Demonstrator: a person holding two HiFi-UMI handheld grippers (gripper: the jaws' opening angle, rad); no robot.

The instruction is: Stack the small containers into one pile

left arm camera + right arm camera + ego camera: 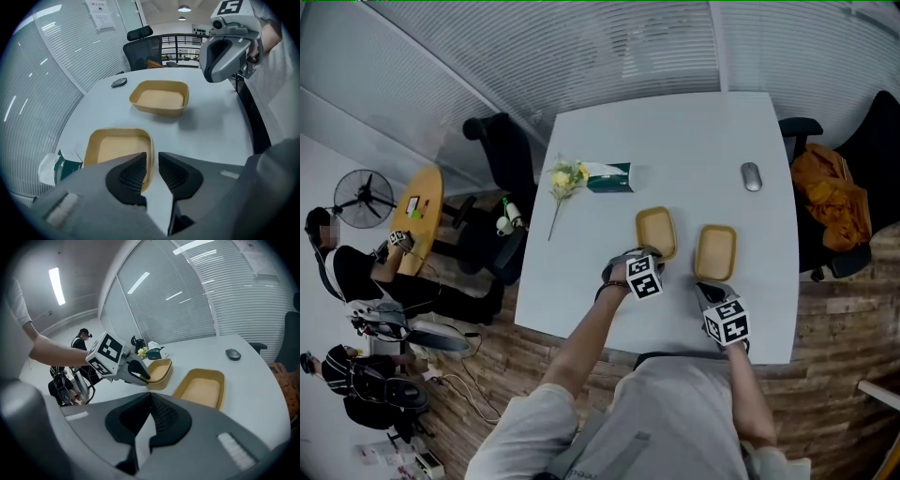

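Tan containers [656, 232] [715, 251], two: left tongs [151, 157] narrowly apart astride one rim, right tongs [149, 398] together.

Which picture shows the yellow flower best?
The head view: the yellow flower lies whole on the table, stem and all. The right gripper view shows only a tiny far bloom. The left gripper view misses it.

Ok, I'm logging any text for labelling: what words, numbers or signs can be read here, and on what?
Nothing can be quoted as readable text.
Paper sheets on the glass wall: printed, too blurred to read.
Green packet on the table: no legible print.
Marker cube: black-and-white square code, no words.
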